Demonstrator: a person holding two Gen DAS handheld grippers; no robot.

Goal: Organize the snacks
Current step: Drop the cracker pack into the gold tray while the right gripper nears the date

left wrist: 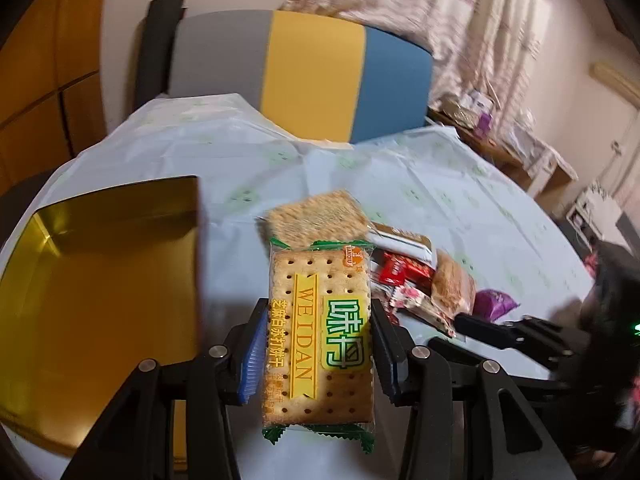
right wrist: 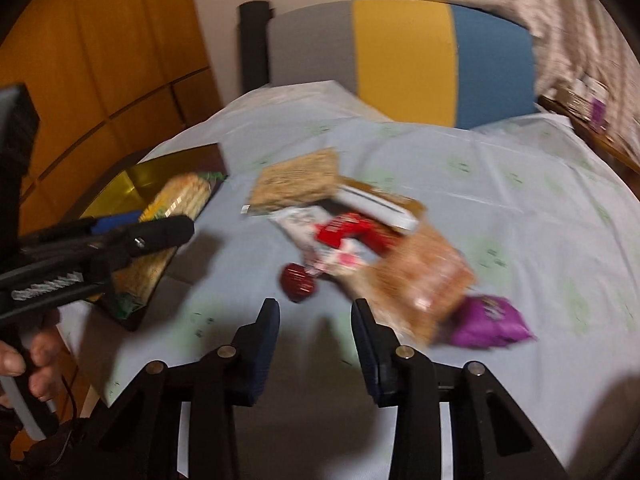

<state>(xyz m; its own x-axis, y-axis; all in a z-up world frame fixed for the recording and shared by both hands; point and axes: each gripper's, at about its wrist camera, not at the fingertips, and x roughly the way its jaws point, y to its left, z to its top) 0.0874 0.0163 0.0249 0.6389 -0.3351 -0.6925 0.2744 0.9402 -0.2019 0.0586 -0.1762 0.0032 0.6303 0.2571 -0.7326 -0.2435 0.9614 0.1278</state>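
While the cracker packet (left wrist: 320, 332) is clamped between the left gripper (left wrist: 318, 344) jaws, nothing is held between the half-closed right gripper (right wrist: 315, 340) jaws.

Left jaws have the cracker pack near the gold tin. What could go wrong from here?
1. The cracker pack is pinched only by its side edges; it could slip or its crackers could crack.
2. It hangs beside the gold tin, so an early release may miss.
3. The right gripper is close to the loose snack pile and could scatter it.

Snack pile (right wrist: 360, 240) motion-blurred, labels unreadable, gold tin (left wrist: 100, 280) cut off at left edge, dark red item (right wrist: 298, 280) perhaps a candy
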